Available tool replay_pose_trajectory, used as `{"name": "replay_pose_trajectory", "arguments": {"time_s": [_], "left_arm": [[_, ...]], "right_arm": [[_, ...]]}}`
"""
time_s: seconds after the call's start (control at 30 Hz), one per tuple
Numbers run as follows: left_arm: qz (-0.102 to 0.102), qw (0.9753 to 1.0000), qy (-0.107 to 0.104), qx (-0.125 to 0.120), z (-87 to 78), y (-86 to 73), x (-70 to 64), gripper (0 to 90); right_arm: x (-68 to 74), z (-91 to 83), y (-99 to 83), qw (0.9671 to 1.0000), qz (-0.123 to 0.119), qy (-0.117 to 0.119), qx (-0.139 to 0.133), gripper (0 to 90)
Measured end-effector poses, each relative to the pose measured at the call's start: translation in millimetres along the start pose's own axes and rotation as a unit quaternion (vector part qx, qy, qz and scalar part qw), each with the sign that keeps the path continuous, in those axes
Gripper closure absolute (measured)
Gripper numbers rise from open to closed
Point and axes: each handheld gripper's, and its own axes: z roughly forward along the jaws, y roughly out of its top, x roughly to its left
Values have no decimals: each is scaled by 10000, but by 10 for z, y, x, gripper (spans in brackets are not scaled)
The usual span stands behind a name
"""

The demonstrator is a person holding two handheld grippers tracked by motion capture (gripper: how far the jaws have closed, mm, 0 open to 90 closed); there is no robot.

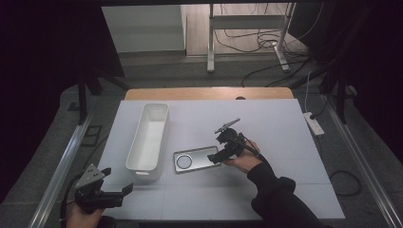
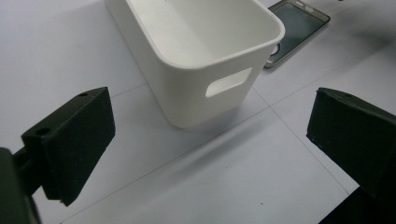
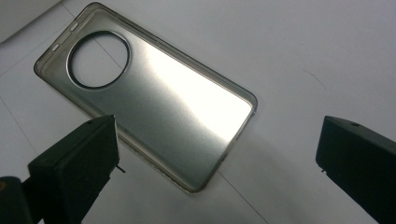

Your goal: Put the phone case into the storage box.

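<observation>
A grey translucent phone case (image 1: 195, 159) with a round camera hole lies flat, inside up, on the white table. My right gripper (image 1: 216, 157) hovers open at the case's right end; in the right gripper view its jaws straddle the near end of the phone case (image 3: 154, 102) without touching it. A long white bin (image 1: 148, 135) stands left of the case, and it is empty. At the table's front left corner my left gripper (image 1: 119, 189) is open, pointing toward the bin's near end. The left gripper view shows the white bin (image 2: 201, 51) with its handle slot and the phone case (image 2: 294, 28) beyond.
The white table (image 1: 285, 142) has a wooden edge (image 1: 209, 93) at the back. A power strip (image 1: 313, 123) lies off the right side. Metal rails run along both sides, and a desk frame with cables stands on the floor behind.
</observation>
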Motion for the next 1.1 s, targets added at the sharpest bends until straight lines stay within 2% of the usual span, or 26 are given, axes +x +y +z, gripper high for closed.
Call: {"name": "replay_pose_trajectory", "arguments": {"time_s": [0.37, 0.5, 0.63, 0.83, 0.93, 0.97, 1.1], "left_arm": [[7, 10000, -4, 3, -1, 0, 0, 18], [-6, 10000, -14, -8, -2, -1, 2, 18], [-5, 10000, -16, -10, -3, -2, 3, 18], [-3, 10000, -20, -12, -3, -3, 3, 19], [-4, 10000, -23, -13, -3, -3, 3, 19], [-4, 10000, -23, -13, -3, -3, 3, 19], [2, 10000, -22, -8, -4, -3, 4, 19]], "right_arm": [[57, 101, 68, 10000, -67, 39, 25, 36], [87, 122, 94, 9999, -104, 49, 35, 76], [114, 132, 97, 9996, -253, 41, 66, 210], [116, 148, 87, 9991, -329, 137, 223, 493], [107, 154, 79, 9989, -343, 198, 239, 600], [107, 154, 79, 9989, -343, 198, 239, 600], [109, 178, 65, 9982, -418, 309, 295, 751]]}}
